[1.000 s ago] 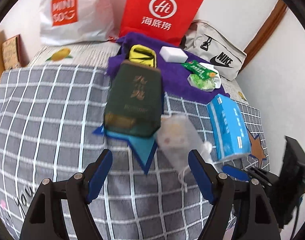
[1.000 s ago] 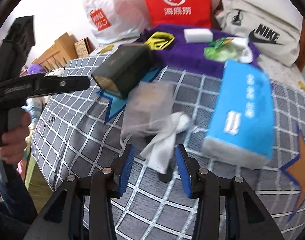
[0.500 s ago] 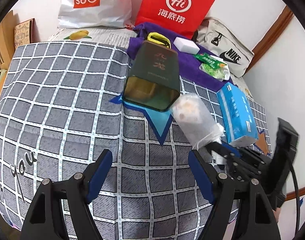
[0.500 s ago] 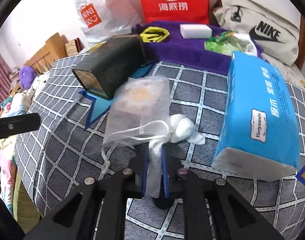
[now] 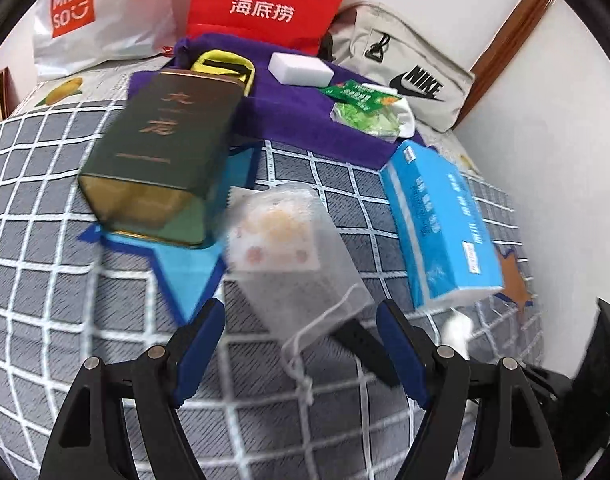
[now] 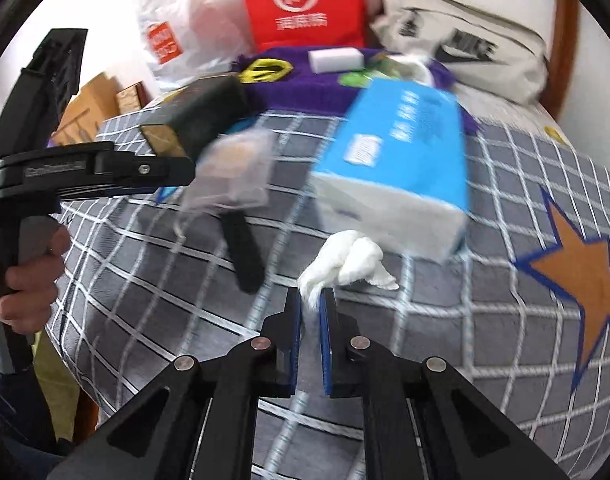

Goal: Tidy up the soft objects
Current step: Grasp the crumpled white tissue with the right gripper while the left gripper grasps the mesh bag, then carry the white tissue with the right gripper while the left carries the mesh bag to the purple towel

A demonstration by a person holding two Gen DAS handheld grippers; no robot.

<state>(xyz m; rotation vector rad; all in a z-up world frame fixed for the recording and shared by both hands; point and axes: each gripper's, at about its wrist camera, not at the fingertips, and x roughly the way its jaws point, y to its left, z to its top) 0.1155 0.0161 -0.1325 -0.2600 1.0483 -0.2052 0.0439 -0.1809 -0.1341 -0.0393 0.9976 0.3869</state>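
Since a second ago, the right gripper has clamped shut on the white tissue wad, drawing it out just ahead of its tips and clear of the mesh drawstring pouch. Sorting looks barely begun: the crinkly blue tissue pack lies ahead-right, the rigid dark tin ahead-left. Soft, translucent, the pouch sits just beyond the left gripper, whose jaws gape wide, holding nothing.
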